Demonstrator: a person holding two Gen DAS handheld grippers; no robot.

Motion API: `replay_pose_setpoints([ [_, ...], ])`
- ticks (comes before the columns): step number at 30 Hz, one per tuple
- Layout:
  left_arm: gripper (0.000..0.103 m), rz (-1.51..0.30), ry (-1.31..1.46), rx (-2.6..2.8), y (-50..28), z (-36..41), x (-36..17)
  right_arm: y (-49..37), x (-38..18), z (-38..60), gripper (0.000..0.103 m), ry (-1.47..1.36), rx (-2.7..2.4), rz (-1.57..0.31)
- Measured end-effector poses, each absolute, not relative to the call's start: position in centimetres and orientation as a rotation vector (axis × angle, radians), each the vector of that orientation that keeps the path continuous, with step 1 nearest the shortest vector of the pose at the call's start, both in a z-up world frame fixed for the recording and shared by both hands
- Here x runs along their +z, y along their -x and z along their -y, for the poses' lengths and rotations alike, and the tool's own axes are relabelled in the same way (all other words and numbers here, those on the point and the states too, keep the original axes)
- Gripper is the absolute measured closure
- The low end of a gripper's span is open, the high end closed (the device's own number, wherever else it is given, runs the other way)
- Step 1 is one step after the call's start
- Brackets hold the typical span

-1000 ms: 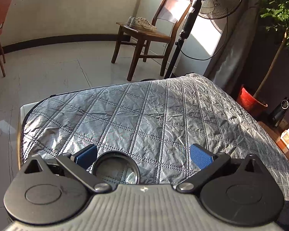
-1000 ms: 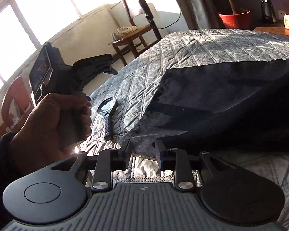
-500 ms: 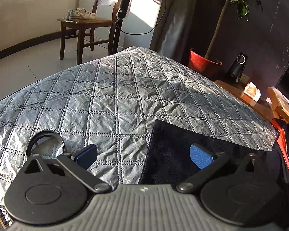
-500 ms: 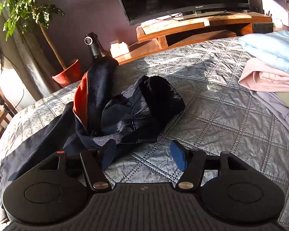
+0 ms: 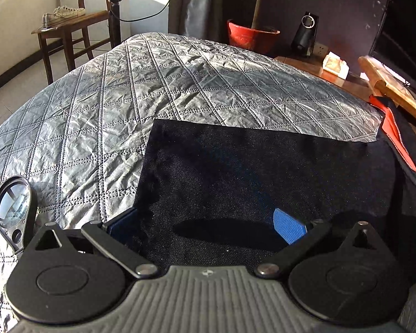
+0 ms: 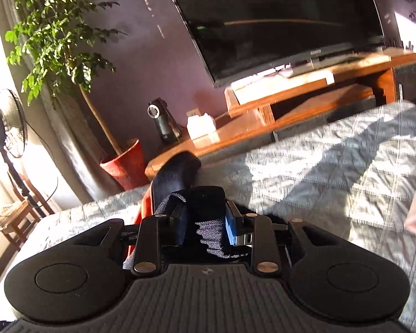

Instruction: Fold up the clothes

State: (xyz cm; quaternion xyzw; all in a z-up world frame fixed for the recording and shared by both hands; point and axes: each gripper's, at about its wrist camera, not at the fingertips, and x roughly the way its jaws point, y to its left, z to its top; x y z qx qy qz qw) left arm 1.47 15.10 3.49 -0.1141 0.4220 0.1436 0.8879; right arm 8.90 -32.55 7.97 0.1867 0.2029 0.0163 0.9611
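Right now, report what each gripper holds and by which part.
The right gripper is shut on a bunched fold of the dark garment; which part cannot be told. The left gripper is open over the flat cloth, holding nothing.

Strong sunlight falls across a silver quilted cover (image 5: 180,88) and brightens the pale wall (image 5: 14,14) and tiled floor (image 5: 5,94) on the left, where a wooden chair (image 5: 69,33) carries a pair of white sneakers (image 5: 63,14). A dark purple wall (image 6: 152,63) backs a large black television (image 6: 277,22) on a low wooden stand (image 6: 305,88). A leafy plant (image 6: 55,36) in a red pot (image 6: 124,163) stands beside a pedestal fan (image 6: 5,127) and grey curtain (image 6: 66,138).
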Motion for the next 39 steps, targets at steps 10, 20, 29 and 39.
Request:
replay_pose_setpoints([
  [10, 0.001, -0.891, 0.226, 0.300, -1.8, -14.9, 3.3, -10.9, 5.6, 33.9, 0.042, -0.225, -0.017, -0.607],
  [20, 0.001, -0.918, 0.205, 0.278, -2.2, -14.4, 2.8, -8.0, 1.2, 34.2, 0.067, -0.257, 0.018, -0.756],
  [29, 0.000, -0.958, 0.056, 0.144, -2.1, -11.1, 2.0, -7.5, 3.8, 35.6, 0.067, -0.080, -0.199, -0.686],
  [39, 0.001, -0.916, 0.117, 0.206, -1.9, -12.4, 2.9, -3.1, 5.9, 30.5, 0.043, 0.057, -0.061, -0.622],
])
